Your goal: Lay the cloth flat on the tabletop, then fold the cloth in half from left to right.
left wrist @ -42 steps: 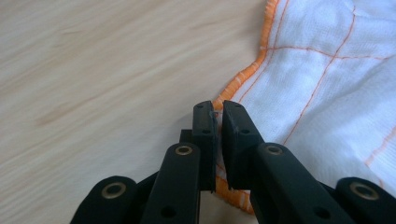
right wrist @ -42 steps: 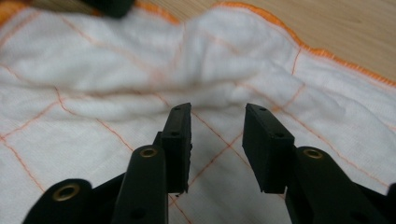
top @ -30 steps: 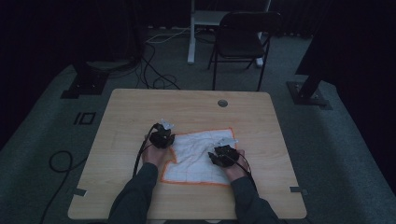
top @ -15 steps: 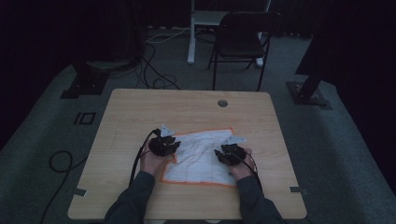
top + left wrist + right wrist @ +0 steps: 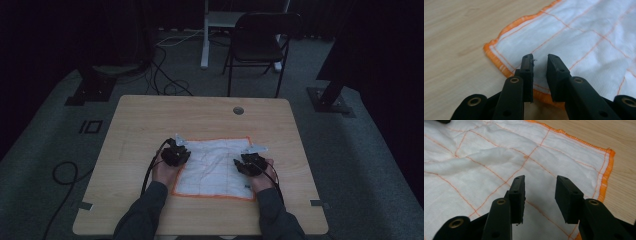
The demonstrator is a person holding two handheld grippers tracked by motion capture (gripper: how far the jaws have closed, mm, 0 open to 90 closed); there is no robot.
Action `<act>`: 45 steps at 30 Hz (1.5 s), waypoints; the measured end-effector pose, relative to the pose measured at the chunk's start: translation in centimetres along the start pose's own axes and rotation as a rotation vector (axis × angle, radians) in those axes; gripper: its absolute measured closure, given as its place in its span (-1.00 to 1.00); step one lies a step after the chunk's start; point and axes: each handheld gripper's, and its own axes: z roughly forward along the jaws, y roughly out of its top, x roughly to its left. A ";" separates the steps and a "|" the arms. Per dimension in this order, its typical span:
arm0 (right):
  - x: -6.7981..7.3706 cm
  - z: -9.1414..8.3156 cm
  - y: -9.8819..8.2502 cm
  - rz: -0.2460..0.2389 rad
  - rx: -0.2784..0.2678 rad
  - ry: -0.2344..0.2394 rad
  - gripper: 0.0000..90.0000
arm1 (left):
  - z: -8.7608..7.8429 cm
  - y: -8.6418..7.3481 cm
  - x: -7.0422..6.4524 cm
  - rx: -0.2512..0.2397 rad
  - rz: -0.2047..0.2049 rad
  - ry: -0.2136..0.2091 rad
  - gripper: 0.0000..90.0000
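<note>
A white cloth (image 5: 215, 167) with an orange hem and thin orange grid lines lies spread on the wooden table (image 5: 150, 120). My left gripper (image 5: 177, 151) hovers low over the cloth's left hem (image 5: 499, 66). Its jaws have just been closing and now stand a narrow gap apart (image 5: 540, 58) with nothing pinched between them. My right gripper (image 5: 248, 157) hangs over the cloth's right part, near its far right corner (image 5: 610, 152). It is open (image 5: 540, 181), above a soft ridge of wrinkled fabric (image 5: 486, 162).
A round cable hole (image 5: 238, 110) sits in the table's far side. Beyond the table stand a dark folding chair (image 5: 260, 42) and two stand bases (image 5: 90, 87) (image 5: 330, 100). Loose cables (image 5: 165, 75) run over the floor.
The cloth's far left corner, bunched up by the left gripper before, now lies flat. The right gripper has shifted to the right, towards the cloth's right edge. The left jaws narrowed.
</note>
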 end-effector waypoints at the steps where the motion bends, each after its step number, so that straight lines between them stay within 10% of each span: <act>1: -0.1 0.1 0.0 -0.002 0.001 -0.002 0.31 | 0.3 0.2 0.4 -0.002 -0.009 0.016 0.69; 24: -2.2 1.7 0.3 0.008 0.023 -0.009 0.23 | 1.0 0.5 2.5 -0.037 -0.092 0.069 0.52; 45: -2.0 1.6 0.1 0.020 0.019 -0.016 0.15 | -2.7 -1.5 1.9 -0.102 -0.138 -0.023 0.31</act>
